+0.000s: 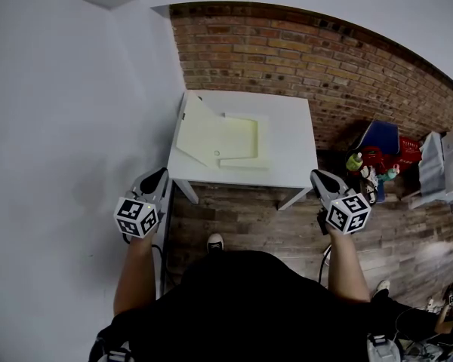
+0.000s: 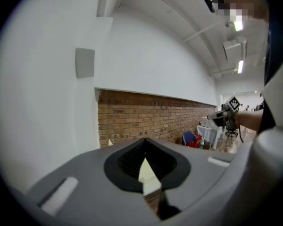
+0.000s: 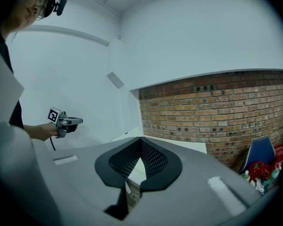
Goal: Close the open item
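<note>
Left tongs [image 1: 161, 175], right tongs [image 1: 318, 176] both closed, empty, white table [image 1: 291, 138] ahead, open box [image 1: 220, 142] atop, brick wall [image 1: 302, 59] behind

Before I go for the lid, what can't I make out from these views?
Head view: the speck inside the box is too small to identify.
Left gripper view: the left gripper itself covers nearly all the box.
Right gripper view: the right gripper covers it likewise.

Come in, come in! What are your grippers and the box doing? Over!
Left gripper shut, empty. Right gripper shut, empty. Box open on table, untouched. Nothing blocking it.
</note>
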A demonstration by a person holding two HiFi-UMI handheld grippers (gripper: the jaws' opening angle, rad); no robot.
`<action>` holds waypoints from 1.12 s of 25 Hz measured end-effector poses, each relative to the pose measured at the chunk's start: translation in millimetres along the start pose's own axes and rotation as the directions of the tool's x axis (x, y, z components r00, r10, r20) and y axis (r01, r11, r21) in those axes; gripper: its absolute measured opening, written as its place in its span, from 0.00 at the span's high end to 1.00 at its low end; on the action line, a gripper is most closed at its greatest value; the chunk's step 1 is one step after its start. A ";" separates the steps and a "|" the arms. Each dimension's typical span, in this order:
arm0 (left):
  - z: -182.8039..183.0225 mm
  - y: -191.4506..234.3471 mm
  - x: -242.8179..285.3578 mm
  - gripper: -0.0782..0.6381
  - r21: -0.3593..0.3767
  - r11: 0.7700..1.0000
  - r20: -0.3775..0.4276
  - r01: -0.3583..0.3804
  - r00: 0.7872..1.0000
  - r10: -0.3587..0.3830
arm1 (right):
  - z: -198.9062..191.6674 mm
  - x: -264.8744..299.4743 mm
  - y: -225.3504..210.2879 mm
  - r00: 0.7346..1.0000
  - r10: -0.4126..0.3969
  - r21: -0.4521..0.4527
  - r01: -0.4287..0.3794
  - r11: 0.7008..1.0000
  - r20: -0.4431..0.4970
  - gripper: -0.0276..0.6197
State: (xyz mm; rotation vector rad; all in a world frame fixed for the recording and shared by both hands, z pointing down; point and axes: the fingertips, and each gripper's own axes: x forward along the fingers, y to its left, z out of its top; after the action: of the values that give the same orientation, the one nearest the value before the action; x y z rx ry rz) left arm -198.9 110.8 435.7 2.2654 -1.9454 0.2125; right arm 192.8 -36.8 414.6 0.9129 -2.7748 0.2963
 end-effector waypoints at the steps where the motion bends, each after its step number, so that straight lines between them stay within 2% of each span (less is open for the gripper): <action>1: -1.4 3.2 2.9 0.89 -0.003 1.000 -0.003 0.000 1.000 0.000 | -0.6 4.0 -0.4 1.000 0.001 0.001 -0.001 1.000 -0.003 0.95; 16: -6.8 48.0 53.3 0.89 -0.032 0.999 -0.037 0.008 0.999 -0.009 | 7.5 58.9 -14.5 0.999 -0.010 0.003 0.010 1.000 -0.036 0.95; 22: 1.0 57.4 67.9 0.89 -0.026 0.998 -0.007 0.051 0.999 -0.051 | 11.7 78.7 -18.6 0.999 -0.021 0.009 0.021 1.000 -0.050 0.95; 28: -3.3 86.6 75.3 0.89 -0.045 0.998 -0.021 0.035 0.999 -0.036 | 24.6 101.7 -17.9 0.998 -0.043 0.002 0.043 0.999 -0.044 0.95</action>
State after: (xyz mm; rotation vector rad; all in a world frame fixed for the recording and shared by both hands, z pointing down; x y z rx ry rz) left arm -273.3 25.7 455.9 2.2579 -1.8792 0.1865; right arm 120.2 -114.1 419.1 0.9535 -2.7115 0.3106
